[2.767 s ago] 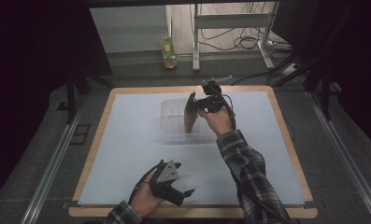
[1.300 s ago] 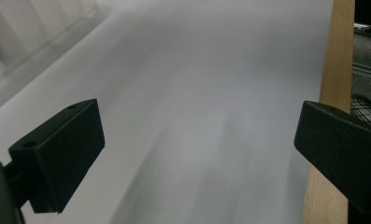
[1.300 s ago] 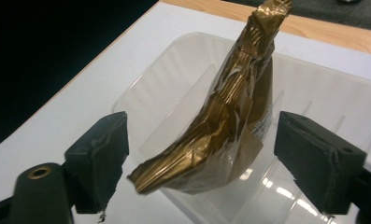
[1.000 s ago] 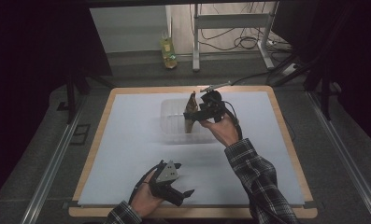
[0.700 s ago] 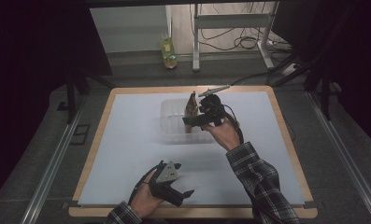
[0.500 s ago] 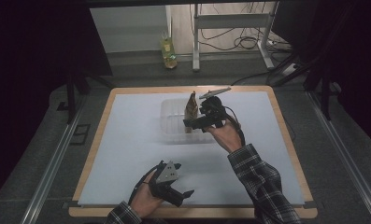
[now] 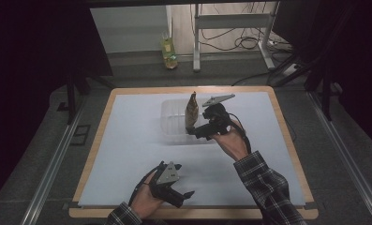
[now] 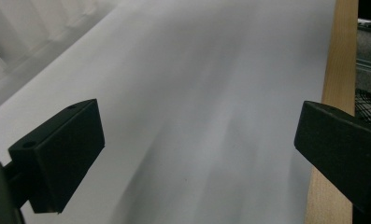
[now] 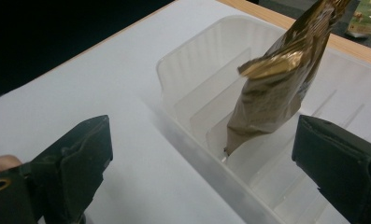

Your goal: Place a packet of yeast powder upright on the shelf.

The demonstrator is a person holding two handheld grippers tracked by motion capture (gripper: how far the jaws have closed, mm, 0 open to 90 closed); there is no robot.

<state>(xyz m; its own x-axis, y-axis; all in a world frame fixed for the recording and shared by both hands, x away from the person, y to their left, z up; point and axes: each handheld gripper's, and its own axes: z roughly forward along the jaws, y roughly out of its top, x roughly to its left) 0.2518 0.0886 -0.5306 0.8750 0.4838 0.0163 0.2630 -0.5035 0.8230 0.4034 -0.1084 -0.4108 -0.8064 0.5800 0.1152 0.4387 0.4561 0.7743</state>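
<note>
- Your right gripper [image 7: 196, 131] has let go: its jaws now stand spread wide just beside the gold bag [image 7: 191, 109], which it pinched moments ago.
- The bag stands upright in the clear tray [image 7: 172, 123], so the placing looks done.
- Your right gripper view shows the bag's corner [image 9: 272, 93] wedged between tray ribs.
- Your left gripper [image 7: 170, 187] rests spread apart near the table's edge [image 8: 338, 74].
</note>
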